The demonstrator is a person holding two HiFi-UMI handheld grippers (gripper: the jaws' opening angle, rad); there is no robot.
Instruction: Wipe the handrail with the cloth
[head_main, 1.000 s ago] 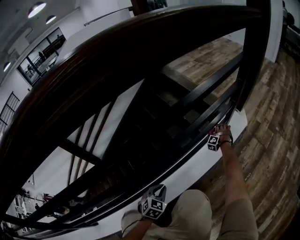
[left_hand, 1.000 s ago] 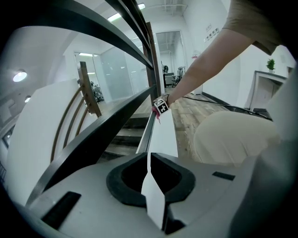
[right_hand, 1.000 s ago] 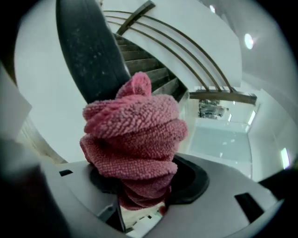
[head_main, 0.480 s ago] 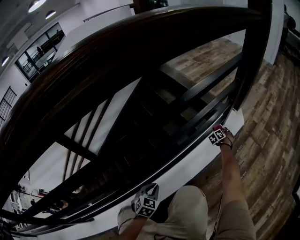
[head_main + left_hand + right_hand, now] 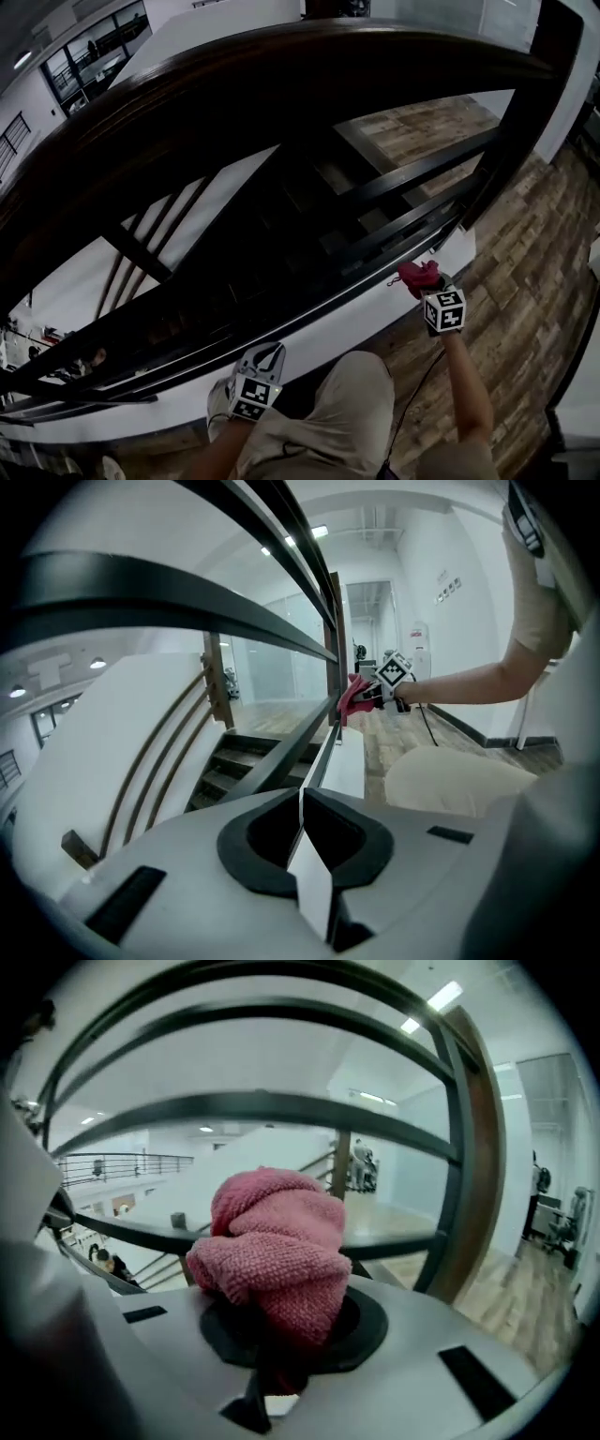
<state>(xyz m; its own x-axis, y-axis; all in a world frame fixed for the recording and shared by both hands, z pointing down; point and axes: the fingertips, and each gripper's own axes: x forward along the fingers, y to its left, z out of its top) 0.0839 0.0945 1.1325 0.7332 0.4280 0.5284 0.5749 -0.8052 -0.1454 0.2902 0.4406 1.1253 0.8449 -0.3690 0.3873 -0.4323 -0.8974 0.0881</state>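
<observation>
The broad dark wooden handrail [image 5: 281,84] arcs across the top of the head view. Below it, near the lowest rail, my right gripper [image 5: 424,281] is shut on a bunched pink cloth [image 5: 417,276]. In the right gripper view the cloth [image 5: 277,1241] bulges out of the jaws and hides the fingertips of the right gripper [image 5: 281,1330]. My left gripper [image 5: 265,356] hangs lower left by my knee, shut with nothing in it. In the left gripper view the left gripper [image 5: 302,803] shows its jaws meeting, and the cloth [image 5: 350,696] is seen far ahead.
Dark metal rails [image 5: 412,178] run under the handrail to a thick post [image 5: 539,103]. A white kerb [image 5: 375,323] borders the wood plank floor [image 5: 530,281]. Stairs [image 5: 234,761] drop away beyond the railing. My trouser leg [image 5: 337,412] fills the bottom.
The right gripper has lifted away from the bottom rail and rolled over, with the pink cloth now bunched in its jaws. The left gripper has risen a little.
</observation>
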